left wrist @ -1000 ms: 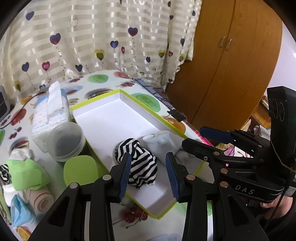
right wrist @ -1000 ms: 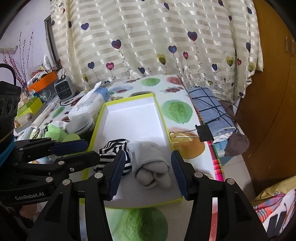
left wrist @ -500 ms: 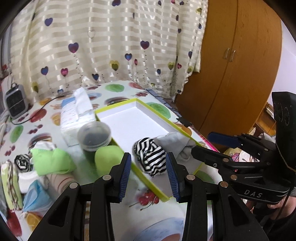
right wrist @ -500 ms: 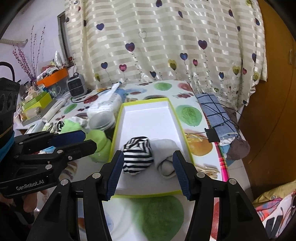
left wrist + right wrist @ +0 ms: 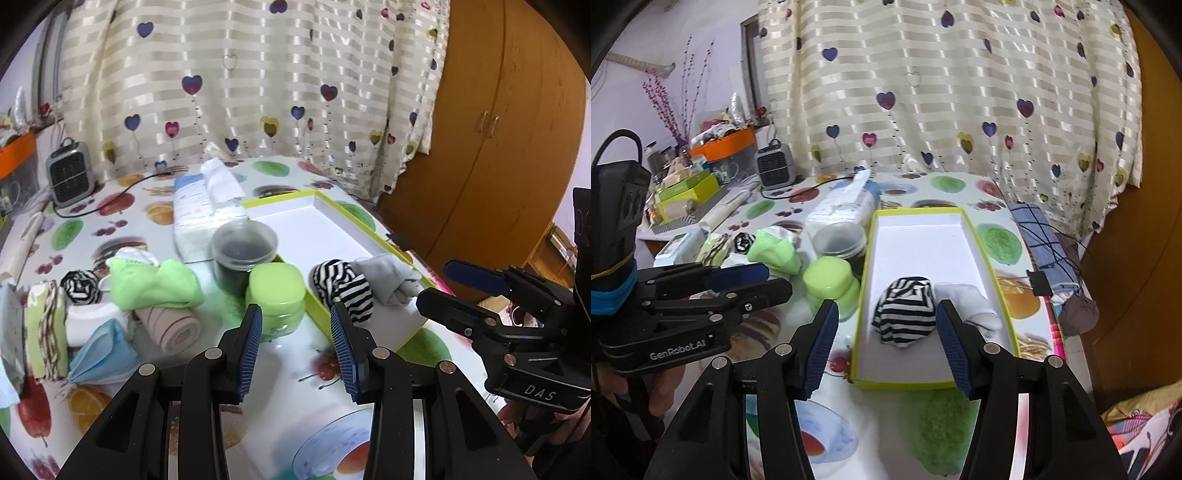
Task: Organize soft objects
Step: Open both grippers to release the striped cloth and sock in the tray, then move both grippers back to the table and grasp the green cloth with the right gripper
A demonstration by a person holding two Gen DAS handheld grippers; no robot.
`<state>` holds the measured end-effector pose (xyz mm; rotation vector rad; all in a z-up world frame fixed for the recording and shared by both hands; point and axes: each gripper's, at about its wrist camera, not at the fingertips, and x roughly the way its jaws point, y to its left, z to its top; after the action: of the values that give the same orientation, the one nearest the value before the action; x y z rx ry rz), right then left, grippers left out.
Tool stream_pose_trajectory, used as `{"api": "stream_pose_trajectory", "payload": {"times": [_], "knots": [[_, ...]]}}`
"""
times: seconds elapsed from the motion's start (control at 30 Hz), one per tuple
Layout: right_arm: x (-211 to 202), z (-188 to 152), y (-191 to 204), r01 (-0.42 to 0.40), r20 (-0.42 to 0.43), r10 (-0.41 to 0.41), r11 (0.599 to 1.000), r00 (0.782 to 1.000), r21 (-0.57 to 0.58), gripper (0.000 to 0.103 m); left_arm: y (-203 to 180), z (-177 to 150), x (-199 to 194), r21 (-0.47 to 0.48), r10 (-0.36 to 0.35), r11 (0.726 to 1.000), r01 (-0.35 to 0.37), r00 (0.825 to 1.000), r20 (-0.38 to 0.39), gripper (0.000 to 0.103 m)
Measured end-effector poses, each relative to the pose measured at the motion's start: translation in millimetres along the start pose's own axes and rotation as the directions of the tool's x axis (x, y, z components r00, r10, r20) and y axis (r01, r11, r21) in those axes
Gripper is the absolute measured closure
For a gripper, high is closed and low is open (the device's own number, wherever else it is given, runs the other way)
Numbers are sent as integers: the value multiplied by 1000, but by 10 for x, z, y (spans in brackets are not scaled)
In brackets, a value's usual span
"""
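Striped sock bundle (image 5: 904,312) beyond empty jaws

Readable in white: "DAS" on the black body of the right gripper (image 5: 476,291), "GenRobot.AI" on the black body of the left gripper (image 5: 753,280). Print on the tissue pack (image 5: 199,206) too blurred to read.
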<state>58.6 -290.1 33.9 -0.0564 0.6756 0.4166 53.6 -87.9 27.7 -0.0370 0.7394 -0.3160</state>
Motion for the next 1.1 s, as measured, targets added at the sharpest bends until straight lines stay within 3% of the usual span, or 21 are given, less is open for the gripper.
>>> {"api": "stream_pose_trajectory", "payload": {"times": [0.43, 0.73, 1.1], "knots": [[27, 5, 313, -59, 34, 63, 993, 997, -104, 47, 221, -134, -118, -23, 79, 997, -79, 996, 33, 66], [126, -30, 429, -133, -22, 132, 987, 991, -94, 47, 364, -228, -95, -66, 68, 995, -68, 998, -13, 66], [164, -57, 493, -153, -49, 149, 983, 988, -98, 47, 470, -265, -133, -94, 65, 993, -67, 998, -22, 66]]}}
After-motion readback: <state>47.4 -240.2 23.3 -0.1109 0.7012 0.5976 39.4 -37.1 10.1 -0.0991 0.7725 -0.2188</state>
